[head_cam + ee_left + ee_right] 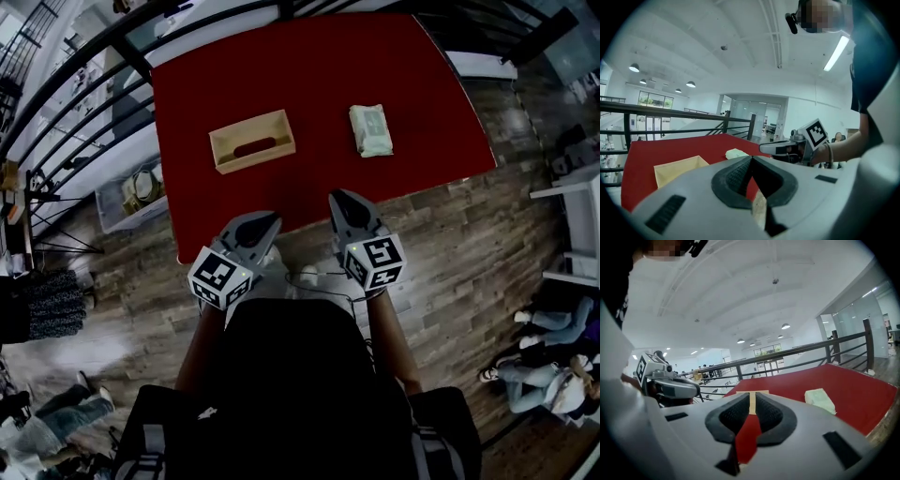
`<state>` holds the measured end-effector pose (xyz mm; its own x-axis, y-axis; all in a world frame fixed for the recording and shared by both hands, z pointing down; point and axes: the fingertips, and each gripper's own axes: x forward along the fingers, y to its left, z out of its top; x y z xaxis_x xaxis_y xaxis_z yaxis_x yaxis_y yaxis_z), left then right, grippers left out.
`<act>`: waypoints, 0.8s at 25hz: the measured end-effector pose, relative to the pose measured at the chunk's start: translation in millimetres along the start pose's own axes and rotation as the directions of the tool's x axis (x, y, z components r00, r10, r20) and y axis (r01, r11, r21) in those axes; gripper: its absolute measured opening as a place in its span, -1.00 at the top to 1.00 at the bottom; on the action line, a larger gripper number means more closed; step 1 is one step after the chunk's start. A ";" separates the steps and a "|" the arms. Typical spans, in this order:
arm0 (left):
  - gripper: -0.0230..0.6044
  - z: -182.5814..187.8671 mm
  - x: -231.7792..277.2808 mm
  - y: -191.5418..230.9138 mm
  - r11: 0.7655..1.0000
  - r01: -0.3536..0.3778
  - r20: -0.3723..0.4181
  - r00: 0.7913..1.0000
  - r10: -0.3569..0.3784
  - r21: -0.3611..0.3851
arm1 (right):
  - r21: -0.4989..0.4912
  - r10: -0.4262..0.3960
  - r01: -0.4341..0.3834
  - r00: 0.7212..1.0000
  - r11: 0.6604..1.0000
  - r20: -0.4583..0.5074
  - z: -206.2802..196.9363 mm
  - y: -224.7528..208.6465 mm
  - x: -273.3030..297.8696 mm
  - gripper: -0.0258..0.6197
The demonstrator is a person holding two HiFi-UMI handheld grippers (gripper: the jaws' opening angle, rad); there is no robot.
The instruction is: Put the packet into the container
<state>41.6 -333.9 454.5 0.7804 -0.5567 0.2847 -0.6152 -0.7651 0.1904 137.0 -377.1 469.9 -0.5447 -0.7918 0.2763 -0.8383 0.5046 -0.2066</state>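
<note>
An open beige container (251,141) stands on the red table (319,56), left of centre. The pale green packet (371,130) lies flat to its right, apart from it. Both grippers hover over the table's near edge, short of both things. My left gripper (271,221) is shut and empty; its own view shows the container (677,169) ahead to the left and the packet (737,153) beyond its jaws. My right gripper (336,198) is shut and empty too; its view has the packet (820,401) ahead to the right and the container (752,393) partly hidden behind its jaws.
A black railing (103,47) runs along the table's left and far sides. A white bin (131,192) with objects stands on the wood floor left of the table. White furniture (577,225) and seated people (553,361) are at the right.
</note>
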 end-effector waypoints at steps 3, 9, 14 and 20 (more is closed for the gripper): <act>0.90 1.2 14.1 17.3 1.000 0.012 -0.002 1.000 -0.012 -0.012 | -0.007 -0.079 0.078 0.996 0.997 -0.049 -8.5 -27.9 18.1 0.84; 0.90 -5.3 39.6 51.9 0.999 0.051 -0.017 0.999 -0.051 -0.007 | 0.017 -0.211 0.216 0.966 0.976 -0.147 -30.6 -104.4 62.4 0.58; 0.90 -12.7 55.8 66.4 0.997 0.077 -0.042 0.996 -0.078 -0.022 | 0.005 -0.281 0.296 0.911 0.955 -0.303 -53.1 -182.5 99.7 0.12; 0.90 -22.4 67.5 75.8 0.995 0.093 -0.075 0.993 -0.095 -0.029 | -0.081 -0.359 0.364 0.814 0.928 -0.457 -65.4 -259.3 134.7 -0.34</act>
<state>45.2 -422.3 509.2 0.8247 -0.4555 0.3352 -0.5429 -0.8038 0.2434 279.4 -592.1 622.1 -0.1534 -0.6680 0.7281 -0.9779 0.2083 -0.0150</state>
